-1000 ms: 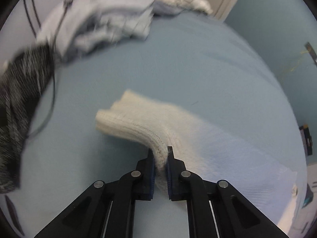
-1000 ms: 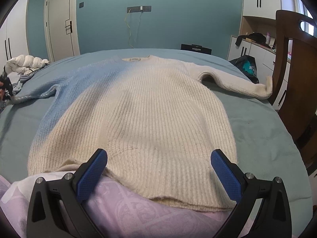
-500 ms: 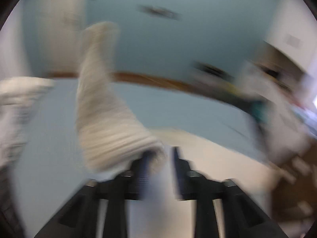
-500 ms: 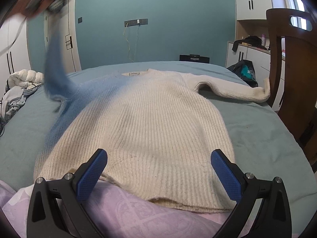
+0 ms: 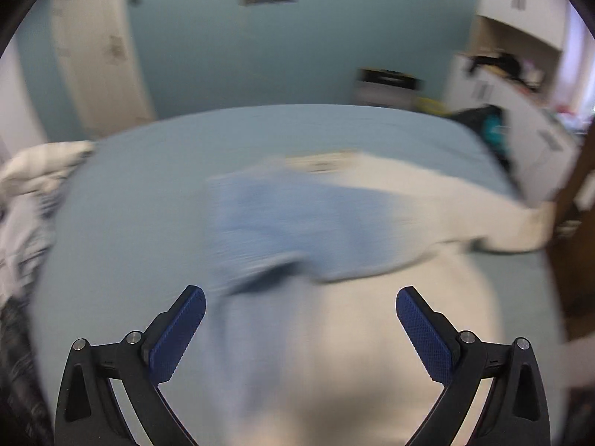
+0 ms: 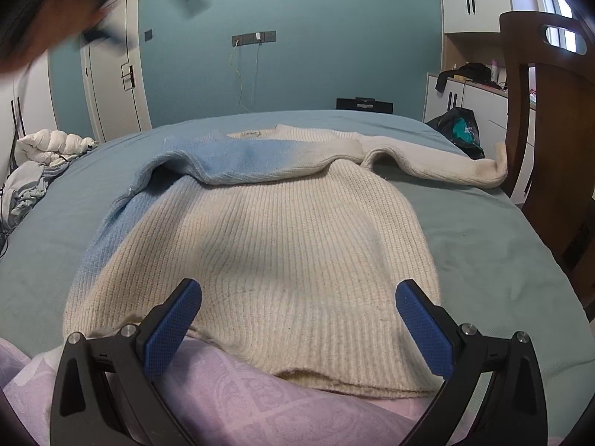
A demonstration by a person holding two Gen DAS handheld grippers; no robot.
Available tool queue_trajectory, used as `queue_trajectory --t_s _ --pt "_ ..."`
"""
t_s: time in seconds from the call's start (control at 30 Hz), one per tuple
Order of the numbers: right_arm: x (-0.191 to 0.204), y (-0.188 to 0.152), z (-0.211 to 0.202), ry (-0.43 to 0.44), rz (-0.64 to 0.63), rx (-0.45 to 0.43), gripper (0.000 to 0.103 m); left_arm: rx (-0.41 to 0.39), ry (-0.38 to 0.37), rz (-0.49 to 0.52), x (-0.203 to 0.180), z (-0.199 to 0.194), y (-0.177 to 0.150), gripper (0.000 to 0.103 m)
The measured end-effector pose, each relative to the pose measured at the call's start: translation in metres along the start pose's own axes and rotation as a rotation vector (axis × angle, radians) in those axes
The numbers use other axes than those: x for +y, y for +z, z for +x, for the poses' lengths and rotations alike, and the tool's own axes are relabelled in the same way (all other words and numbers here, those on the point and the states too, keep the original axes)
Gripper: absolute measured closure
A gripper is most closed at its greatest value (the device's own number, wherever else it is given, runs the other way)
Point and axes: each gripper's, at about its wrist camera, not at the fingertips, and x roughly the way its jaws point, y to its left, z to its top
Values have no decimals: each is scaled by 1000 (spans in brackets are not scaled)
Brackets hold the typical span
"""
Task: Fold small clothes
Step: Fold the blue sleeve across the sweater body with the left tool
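Sweater (image 6: 267, 230) flat on bed (image 6: 483, 245), blue sleeve (image 6: 238, 163) folded across chest, cream sleeve (image 6: 446, 167) still outstretched. Left gripper (image 5: 300, 306) opening wide, empty; right gripper (image 6: 297, 299) spread wide, empty, above hem. Remaining: other sleeve, body fold.

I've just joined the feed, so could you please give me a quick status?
Left hand-held gripper jaws opening, nothing between them. Right hand-held gripper open, empty. Sweater flat on bed, blue sleeve folded across chest, cream sleeve still out. Nothing in the way.
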Motion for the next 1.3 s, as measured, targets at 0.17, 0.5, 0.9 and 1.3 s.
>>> queue_trajectory --t_s 0.17,0.5,0.9,1.3 --pt "-3 7 8 9 35 115 1 3 74 -75 72 35 -62 0" --pt "-75 168 84 426 417 321 28 88 -18 -123 111 115 -68 0" --pt "-134 179 326 141 681 650 67 143 6 -188 138 162 -72 0" --pt "-110 235 313 18 517 631 95 173 10 -219 126 176 -76 0"
